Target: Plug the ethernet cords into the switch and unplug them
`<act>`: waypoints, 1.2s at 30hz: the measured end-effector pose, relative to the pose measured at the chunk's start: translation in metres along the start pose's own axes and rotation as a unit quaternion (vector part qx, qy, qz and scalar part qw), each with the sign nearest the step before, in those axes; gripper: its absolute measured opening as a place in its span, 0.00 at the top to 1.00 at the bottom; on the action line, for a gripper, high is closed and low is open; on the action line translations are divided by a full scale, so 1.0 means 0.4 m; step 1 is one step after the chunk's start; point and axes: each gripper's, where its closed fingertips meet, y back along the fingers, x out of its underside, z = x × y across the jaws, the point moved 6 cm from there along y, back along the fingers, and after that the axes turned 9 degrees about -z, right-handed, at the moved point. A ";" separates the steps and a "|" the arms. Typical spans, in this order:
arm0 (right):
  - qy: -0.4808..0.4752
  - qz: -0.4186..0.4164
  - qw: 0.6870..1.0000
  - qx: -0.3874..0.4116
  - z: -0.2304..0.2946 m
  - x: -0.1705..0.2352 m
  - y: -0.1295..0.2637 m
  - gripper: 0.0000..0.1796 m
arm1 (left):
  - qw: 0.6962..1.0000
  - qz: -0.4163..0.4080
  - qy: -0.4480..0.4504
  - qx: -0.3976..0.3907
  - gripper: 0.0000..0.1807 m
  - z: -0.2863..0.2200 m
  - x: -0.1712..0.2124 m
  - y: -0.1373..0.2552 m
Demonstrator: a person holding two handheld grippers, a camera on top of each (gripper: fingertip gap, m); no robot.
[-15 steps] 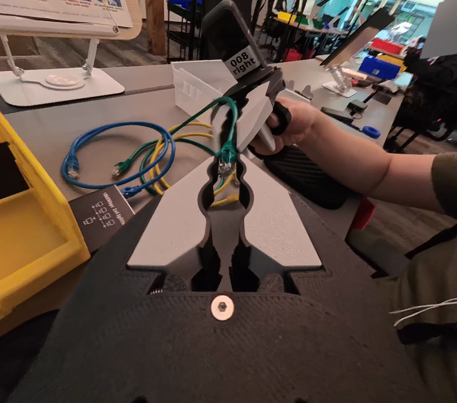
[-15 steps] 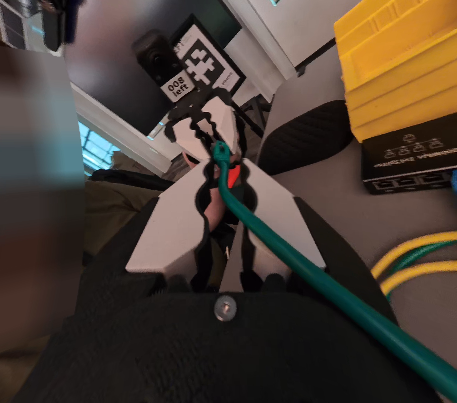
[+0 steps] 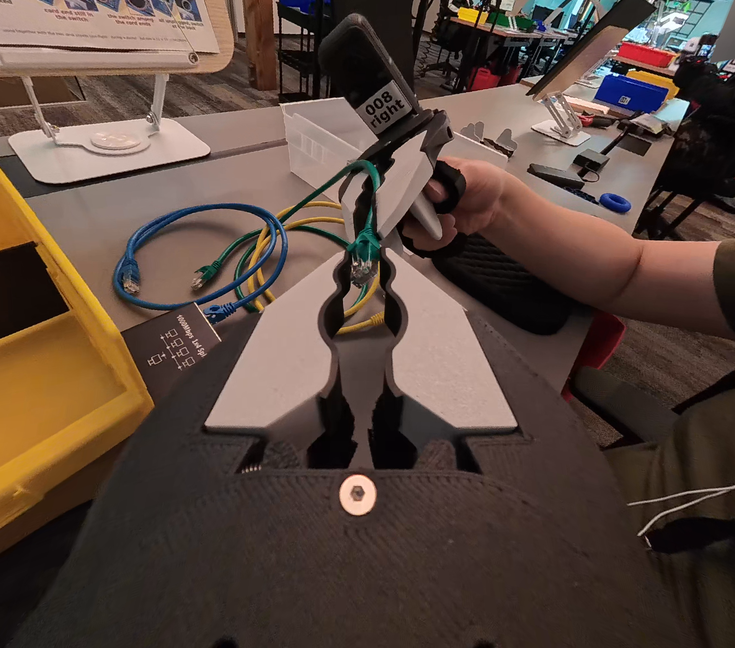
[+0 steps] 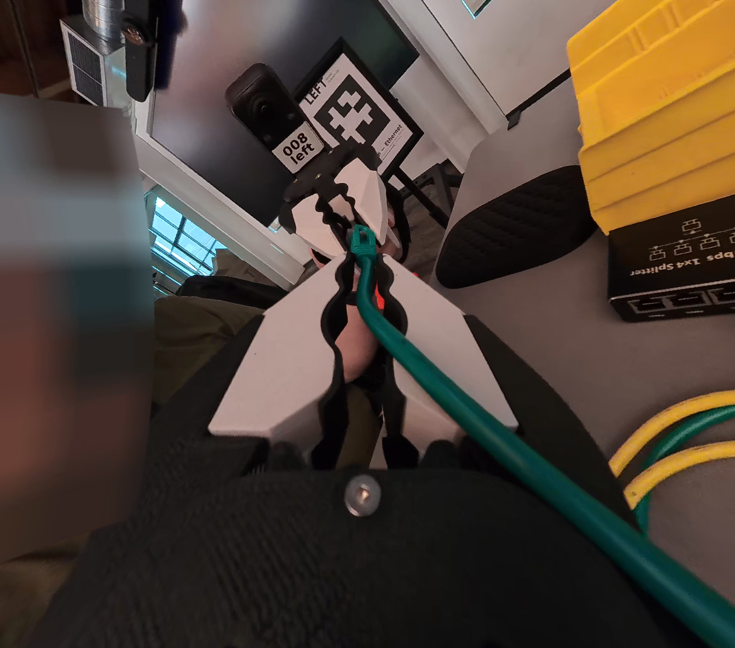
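Right tool, closed on the green cord, presents its plug at 12 o'clock between the left tool's parted, empty tips; switch at 9 o'clock.

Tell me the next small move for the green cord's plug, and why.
Probably close the left gripper on the green plug. The right gripper pinches the green cord just behind that plug and holds it between the left gripper's open fingertips, in the air. The black switch sits by the yellow bin with its visible ports empty, so the handover seems to come first.
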 end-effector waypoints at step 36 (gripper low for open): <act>0.317 -0.010 0.934 0.163 -0.025 -0.046 0.053 0.95 | 0.963 0.112 -0.022 -0.243 0.58 0.167 0.197 0.025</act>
